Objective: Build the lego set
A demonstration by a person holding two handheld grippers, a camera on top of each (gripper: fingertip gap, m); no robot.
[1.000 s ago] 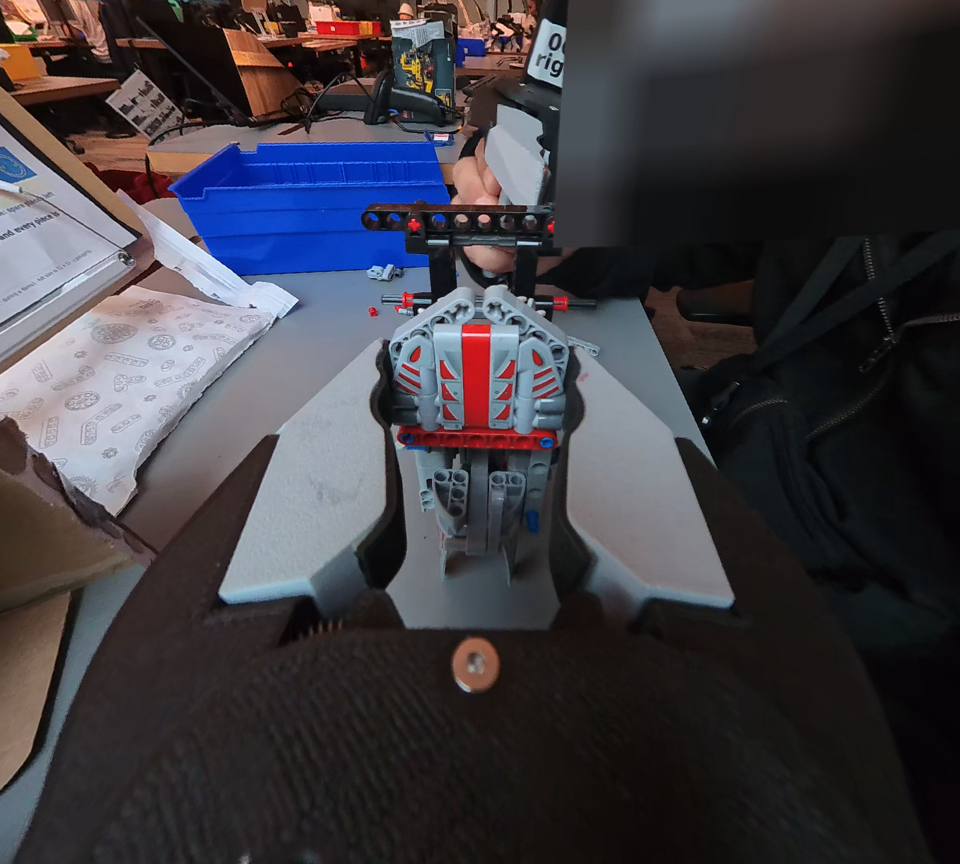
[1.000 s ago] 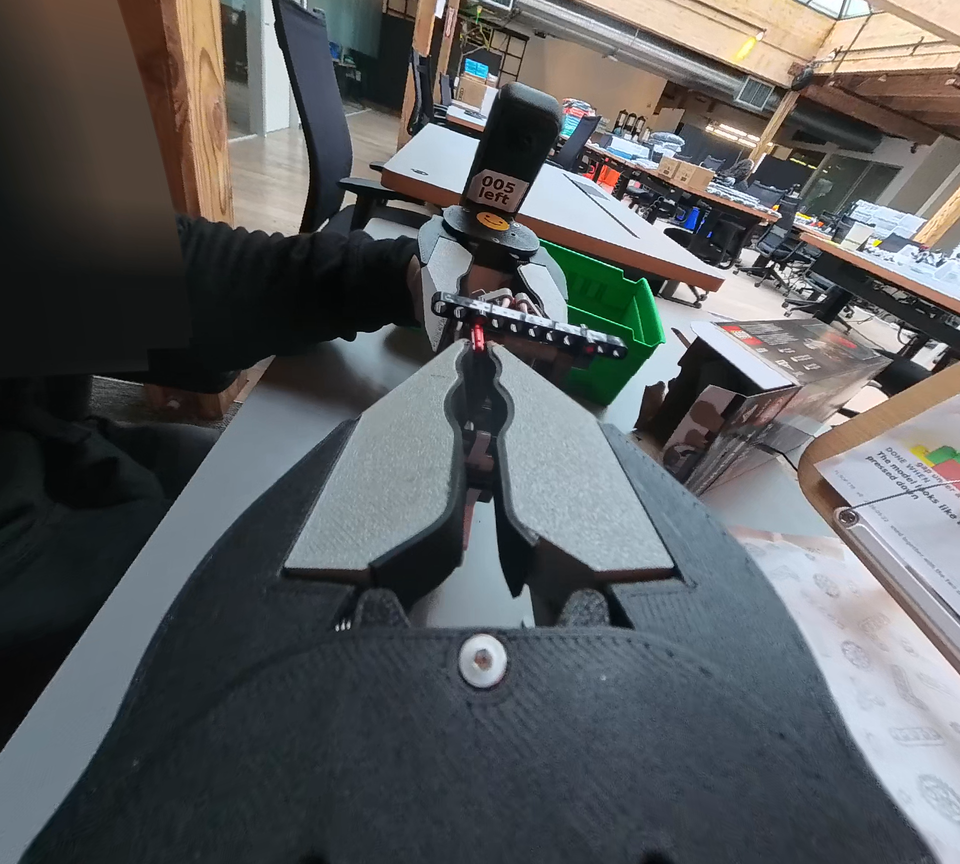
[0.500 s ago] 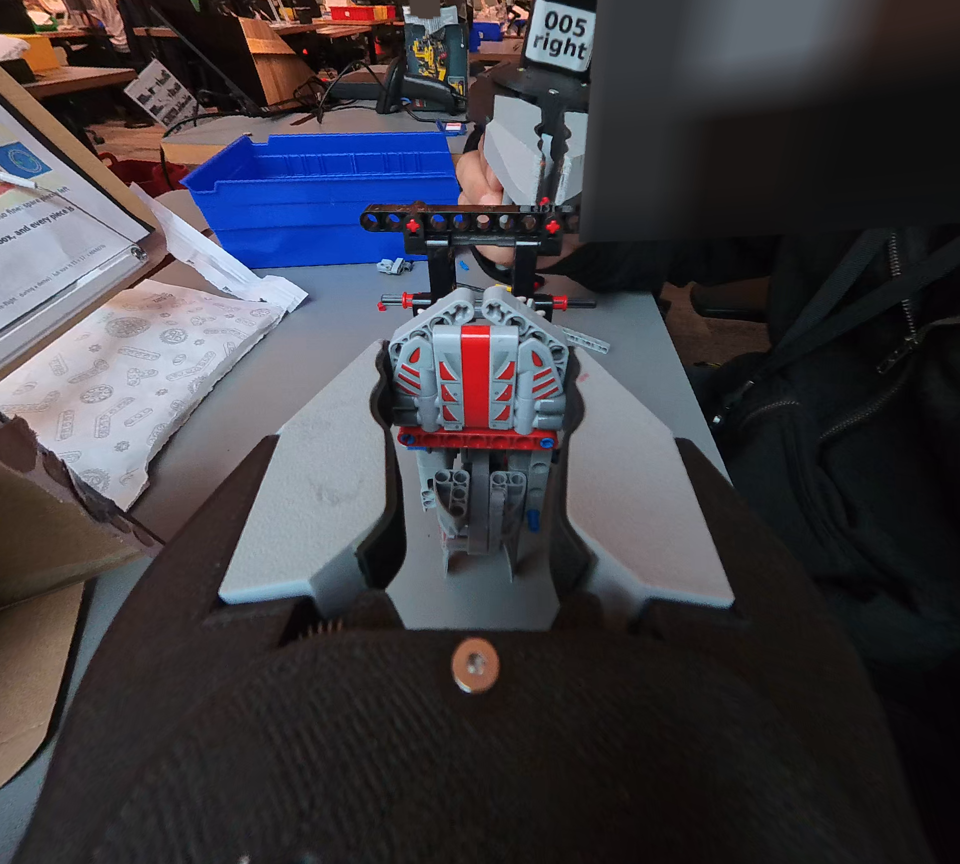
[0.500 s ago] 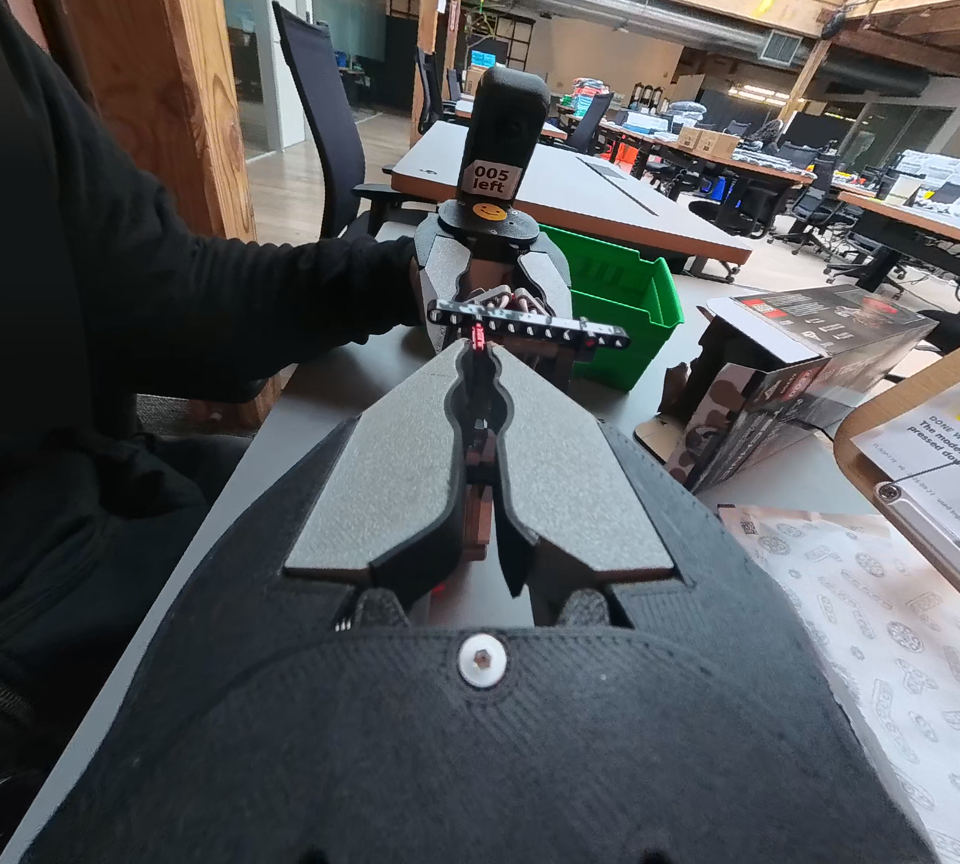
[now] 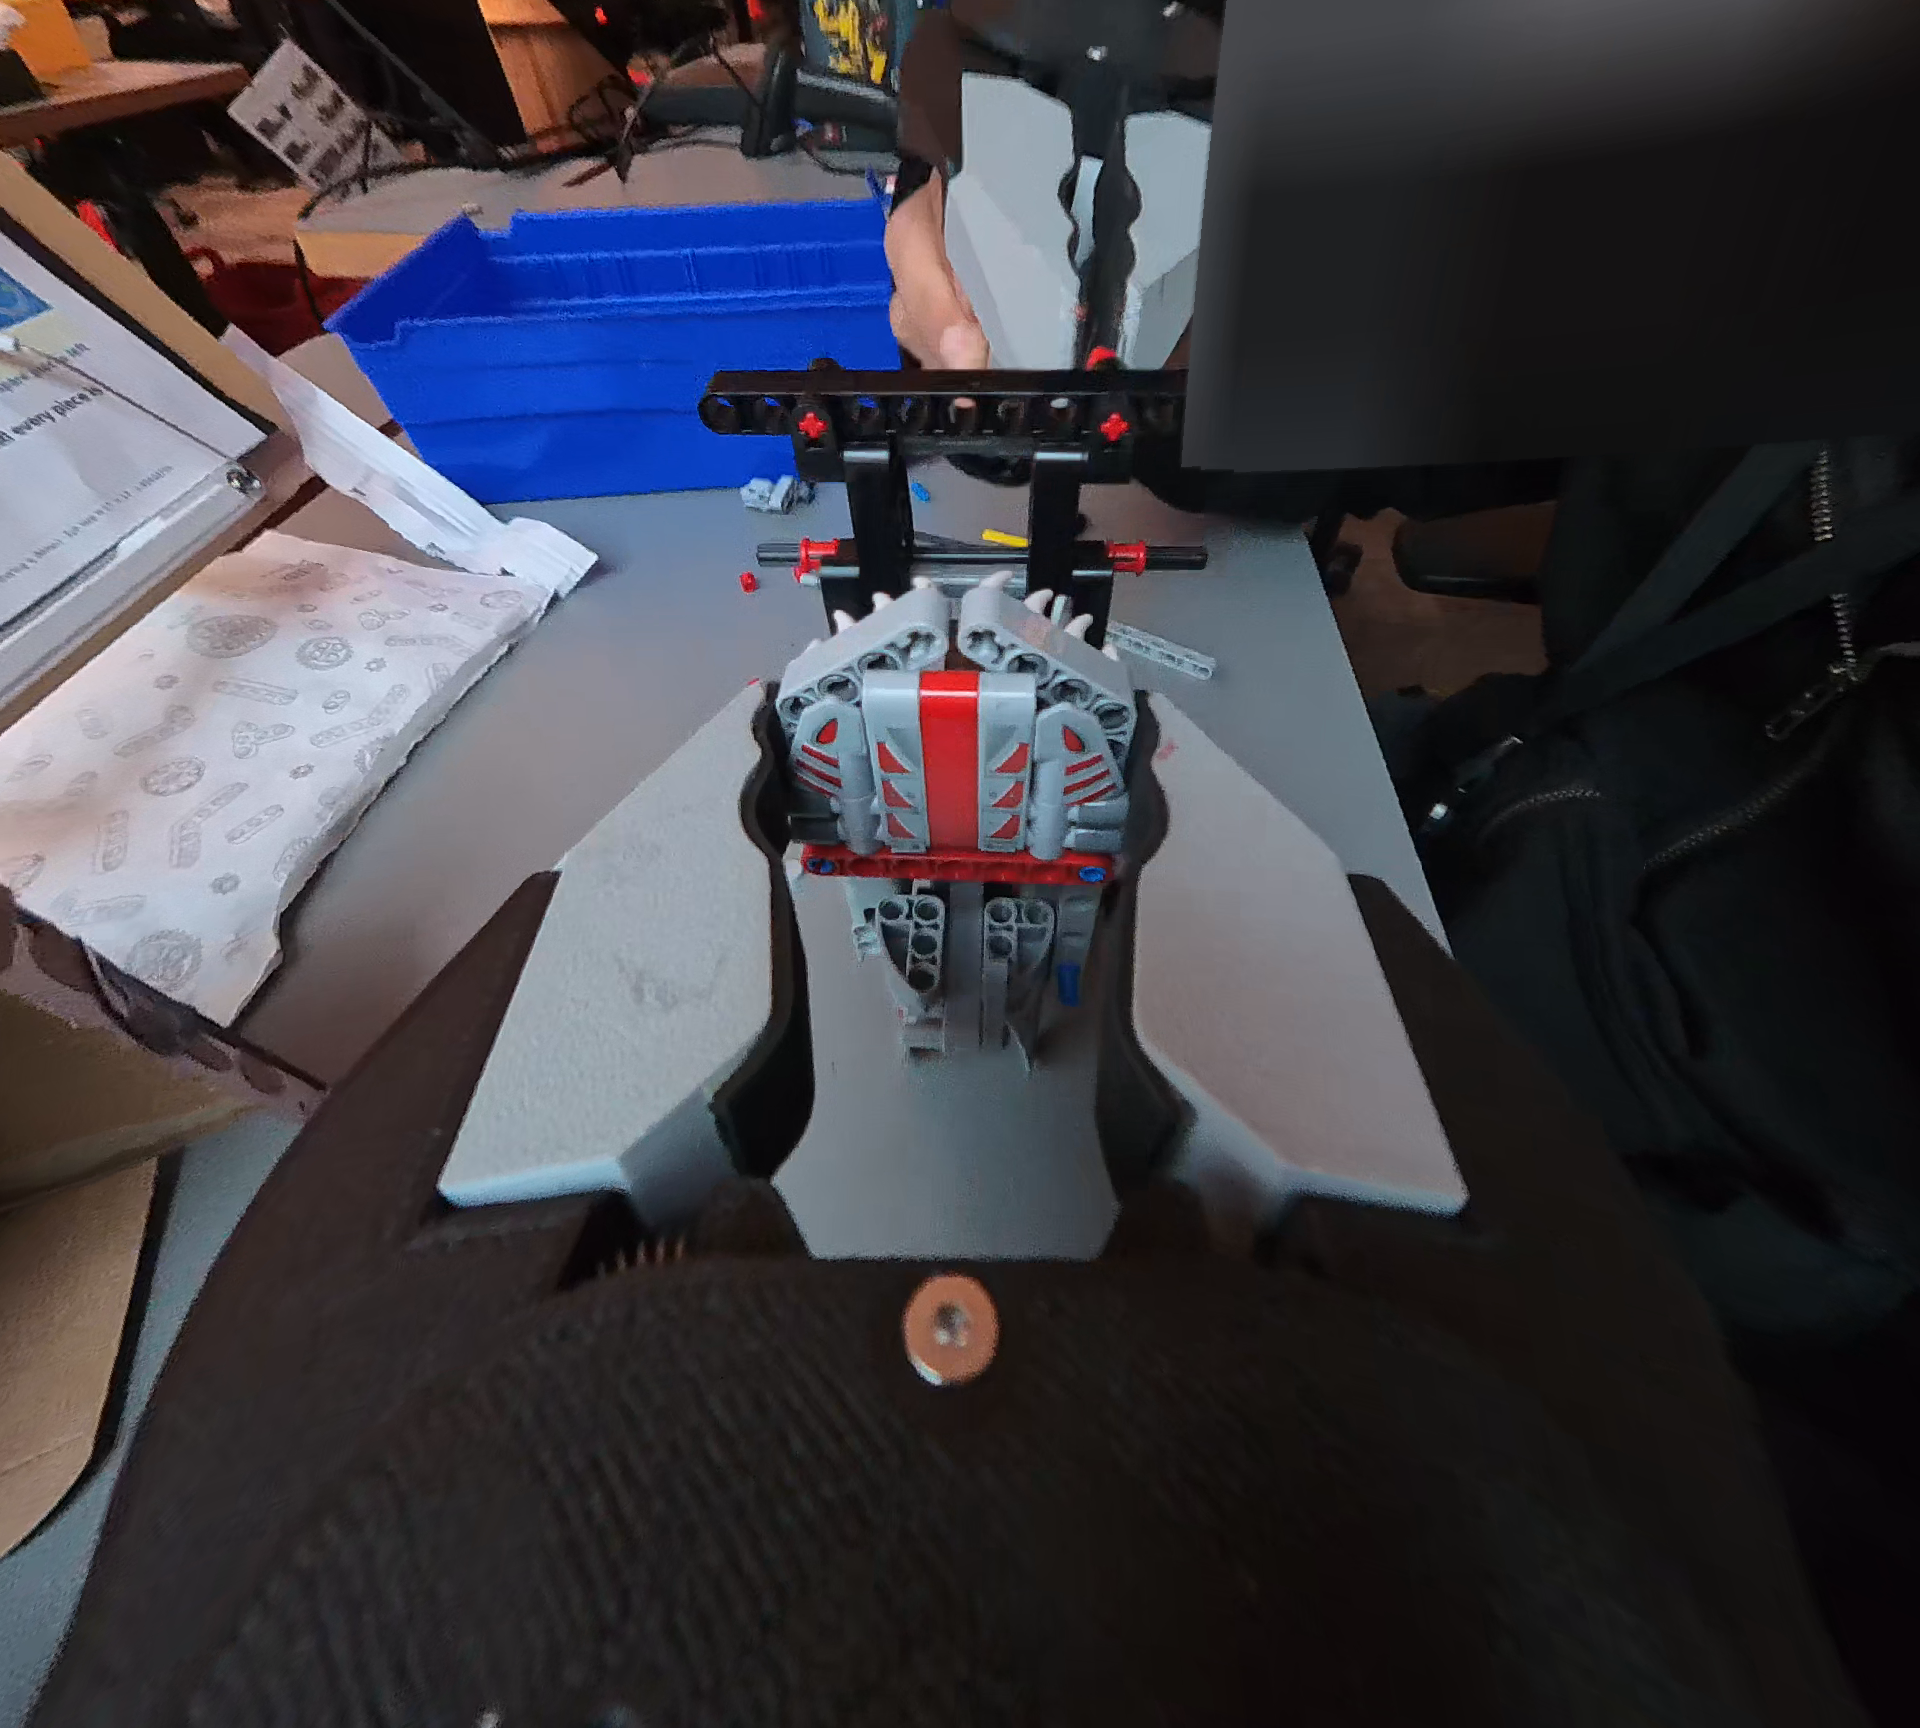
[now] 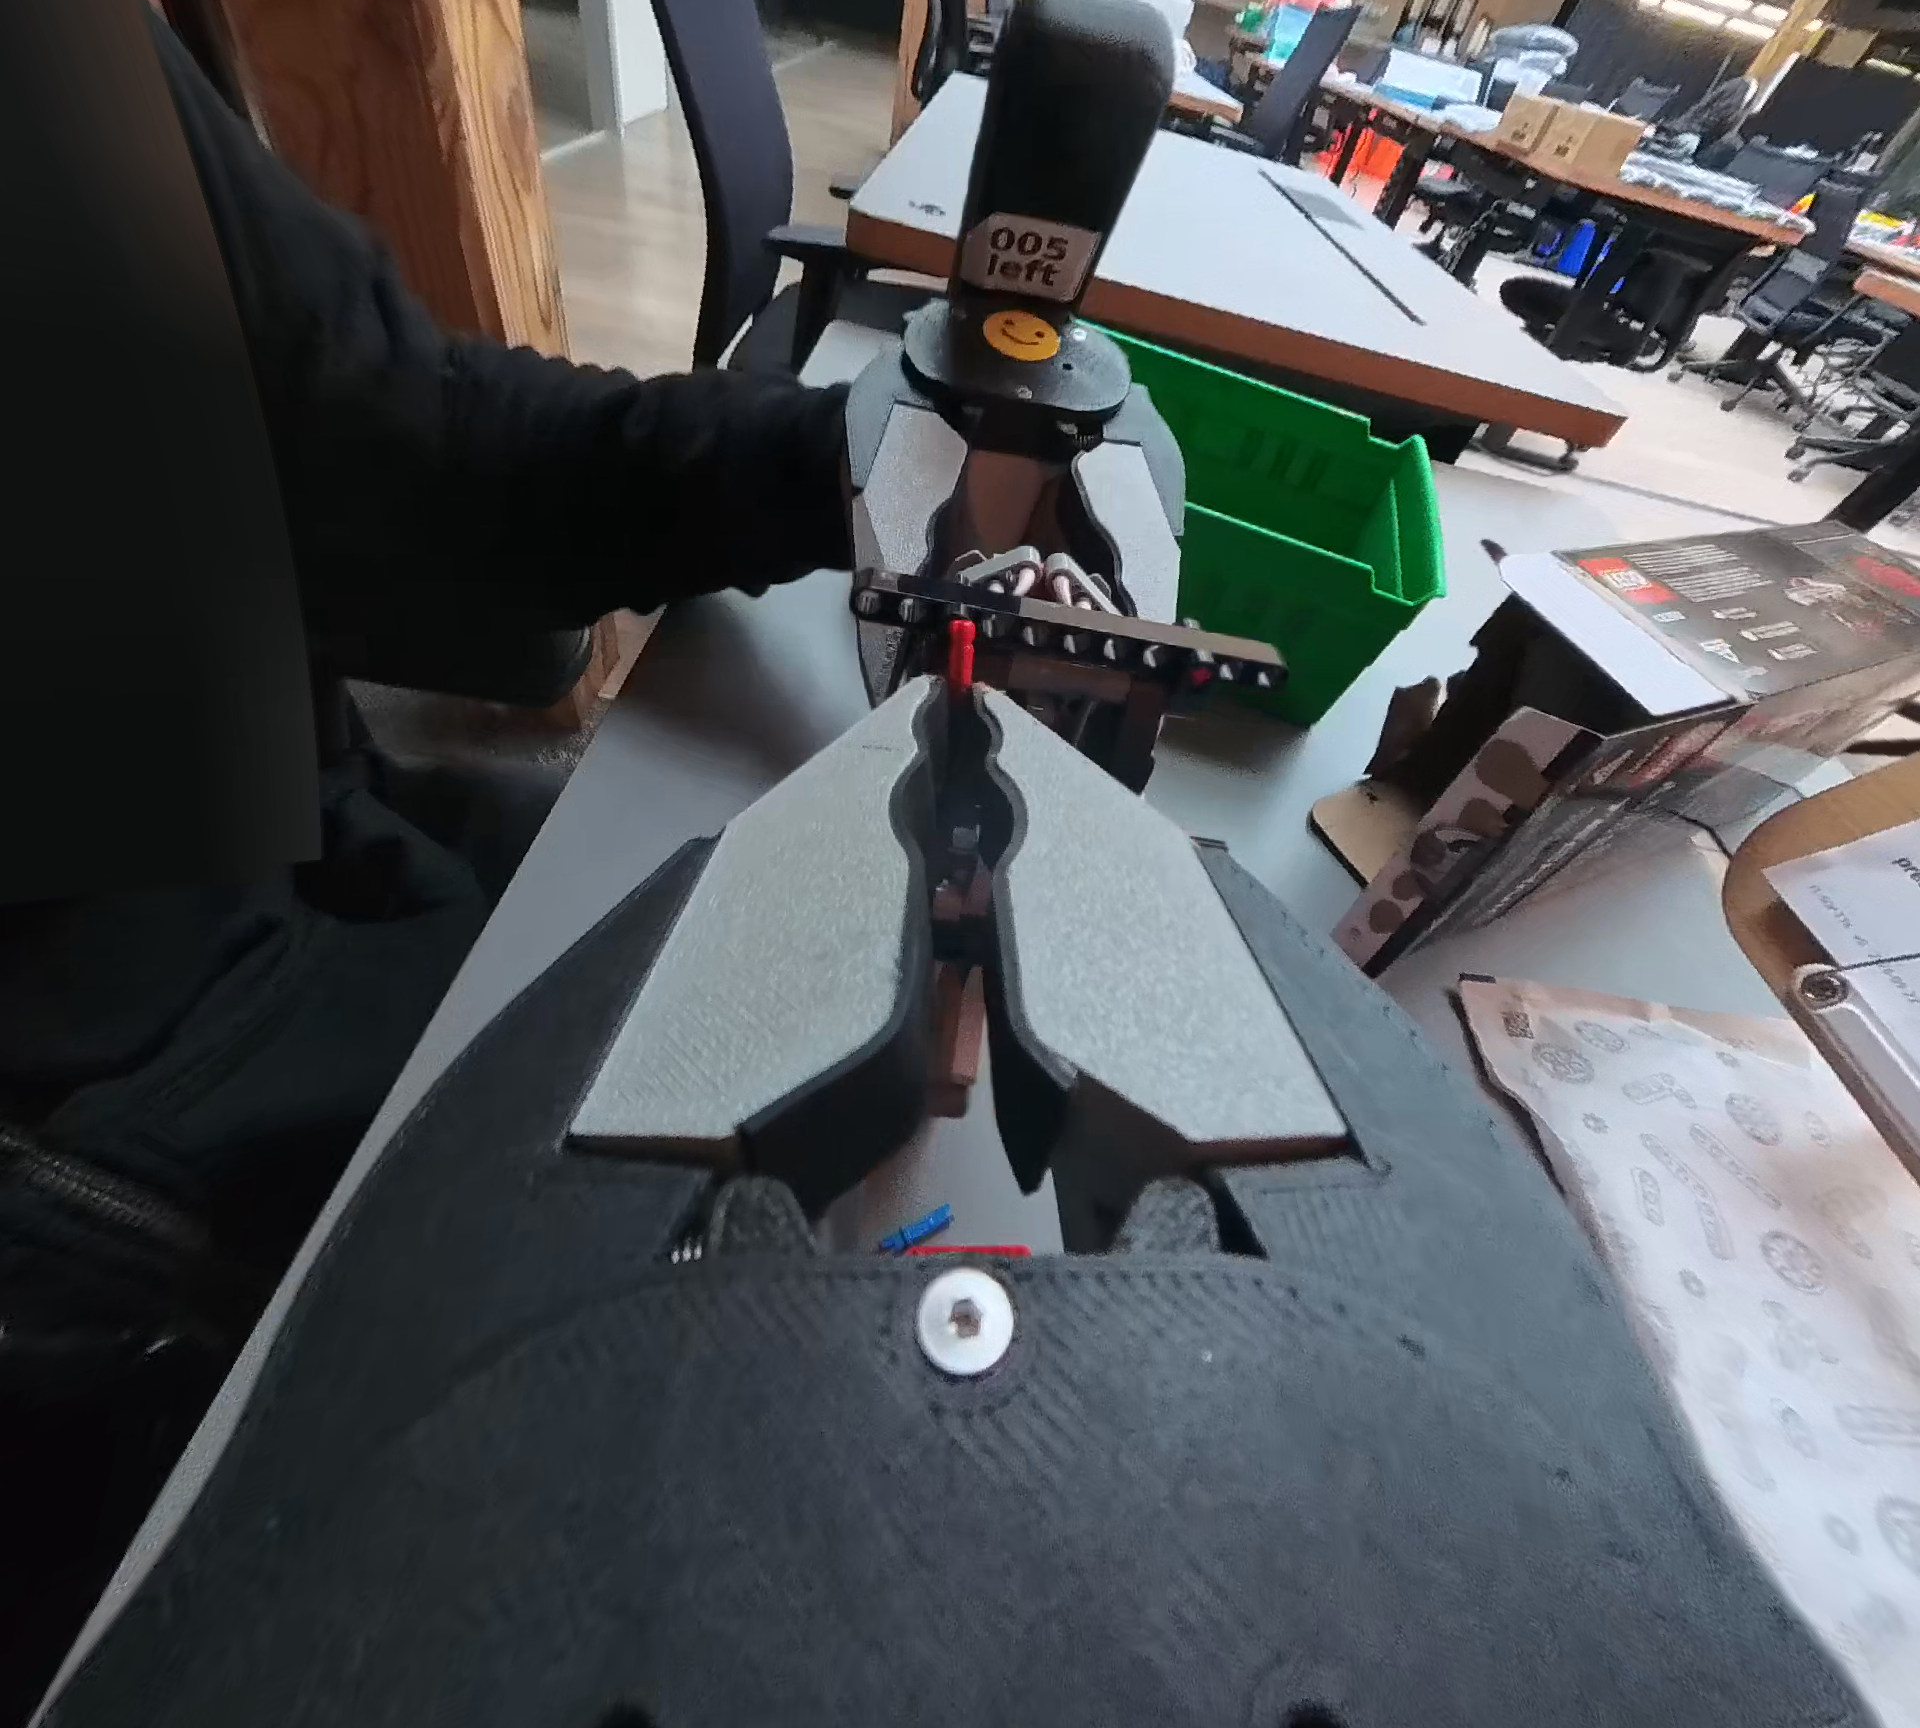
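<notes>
Partly blur-hidden: right hand-held gripper [image 5: 1103, 328] pinching red pin [image 6: 960, 648].

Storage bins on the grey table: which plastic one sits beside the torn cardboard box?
The green plastic bin, seen in the right wrist view left of the cardboard box; the blue plastic bin sits behind the patterned paper bag.

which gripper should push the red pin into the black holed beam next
Right. The right gripper already pinches the small red pin with its tip at the long black holed beam. The left gripper is busy clamping the grey and red lego model, so it should steady.
</notes>
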